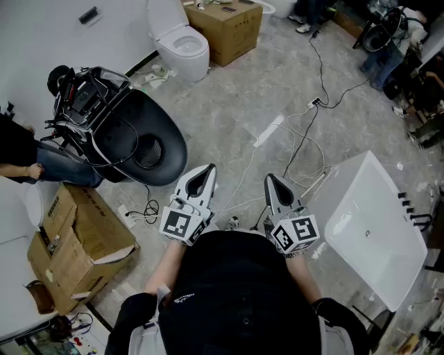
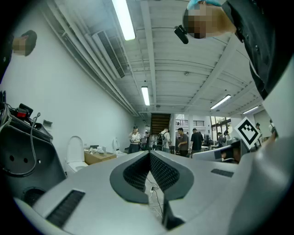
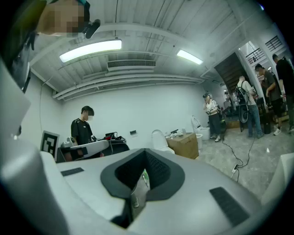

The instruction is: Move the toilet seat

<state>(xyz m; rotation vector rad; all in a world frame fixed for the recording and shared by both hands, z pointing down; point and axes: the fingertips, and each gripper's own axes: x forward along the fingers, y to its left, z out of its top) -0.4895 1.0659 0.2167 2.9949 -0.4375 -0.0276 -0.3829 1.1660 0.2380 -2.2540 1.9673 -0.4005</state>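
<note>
Claws, pair: left claw [image 1: 205,172] and right claw [image 1: 271,180], both drawn close to your body at lower centre of the head view. Each has its jaws pressed together on nothing, and only floor and cables show past the tips. You probably carry them this way because nothing is within reach yet.

Toilet seat [image 1: 172,40]: white, glossy ring lying flat on the bowl of the toilet [image 1: 182,66] at upper left of the head view, against the wall and well apart from both claws. Its lid [image 1: 164,14] stands upright behind it.

Cardboard box [image 1: 225,28]: just beside the toilet, on the frame's right, which probably leaves the near side as your approach.
</note>
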